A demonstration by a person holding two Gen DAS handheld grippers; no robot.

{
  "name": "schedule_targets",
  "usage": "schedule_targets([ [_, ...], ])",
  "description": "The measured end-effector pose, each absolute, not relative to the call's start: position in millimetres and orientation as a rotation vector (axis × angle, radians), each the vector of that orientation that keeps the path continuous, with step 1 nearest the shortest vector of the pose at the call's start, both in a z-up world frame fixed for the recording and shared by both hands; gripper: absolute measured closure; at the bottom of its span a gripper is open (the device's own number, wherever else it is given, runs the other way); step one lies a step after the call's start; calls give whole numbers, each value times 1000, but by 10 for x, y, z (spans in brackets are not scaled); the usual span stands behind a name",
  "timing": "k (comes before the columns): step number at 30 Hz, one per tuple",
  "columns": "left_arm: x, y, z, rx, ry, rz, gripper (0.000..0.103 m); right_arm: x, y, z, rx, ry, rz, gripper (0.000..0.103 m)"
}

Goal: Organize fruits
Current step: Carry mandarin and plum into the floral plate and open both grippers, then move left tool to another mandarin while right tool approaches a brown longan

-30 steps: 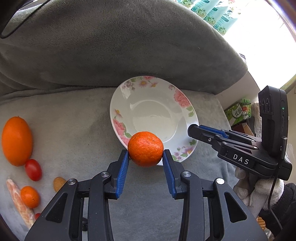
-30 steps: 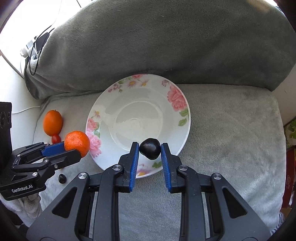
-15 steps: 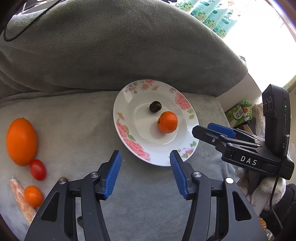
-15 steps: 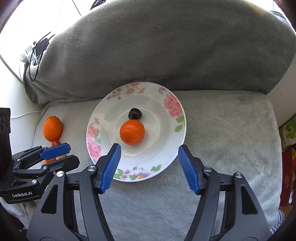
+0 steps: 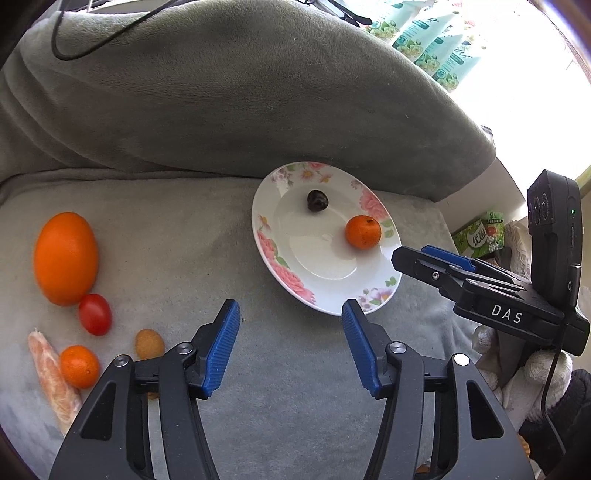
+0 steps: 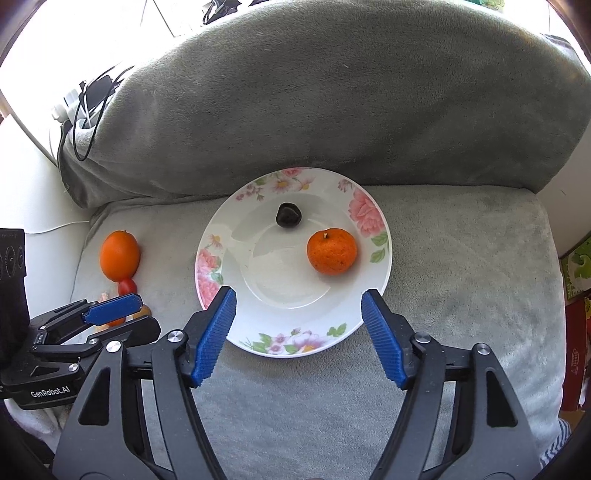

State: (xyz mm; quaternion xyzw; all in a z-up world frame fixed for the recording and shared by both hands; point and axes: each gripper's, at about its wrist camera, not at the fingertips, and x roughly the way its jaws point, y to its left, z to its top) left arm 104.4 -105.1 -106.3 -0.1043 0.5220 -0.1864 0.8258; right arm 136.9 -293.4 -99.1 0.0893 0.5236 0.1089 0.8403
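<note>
Both sets of tongs are hanging over the grey cushion (image 6: pixel 461 266) right now, pointing down at it. The right tongs (image 6: pixel 299 332) are sitting spread wide with nothing between the blue pads, just over the near rim of the flowery plate (image 6: pixel 218 266). Their jaws have just been opening, and there's only plate showing in the gap. Same deal with the left tongs (image 5: pixel 291 345): released, jaws just opened up, nothing but grey fabric between them, parked just short of the plate's near edge.

On the plate, the mandarin (image 6: pixel 331 251) is sitting toward the right side, and the small dark fruit (image 6: pixel 288 215) is lying a bit further back, apart from it.

Off to the left on the cushion the rest of the fruit is waiting: a peeled segment (image 5: pixel 55 380), a little orange one (image 5: pixel 79 366), a small tan one (image 5: pixel 149 344), a cherry tomato (image 5: pixel 95 314), and behind that, touching it, a big orange (image 5: pixel 65 258).

Further back a big grey pillow (image 6: pixel 332 103) is filling the view, with a black cable (image 5: pixel 110 33) draped over it.
</note>
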Motion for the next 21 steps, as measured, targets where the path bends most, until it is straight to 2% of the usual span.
schedule_targets([
  [21,555,-49,-1134,-211,1097,-224,46,1294,-2134,-1033,171,1161,443,30],
])
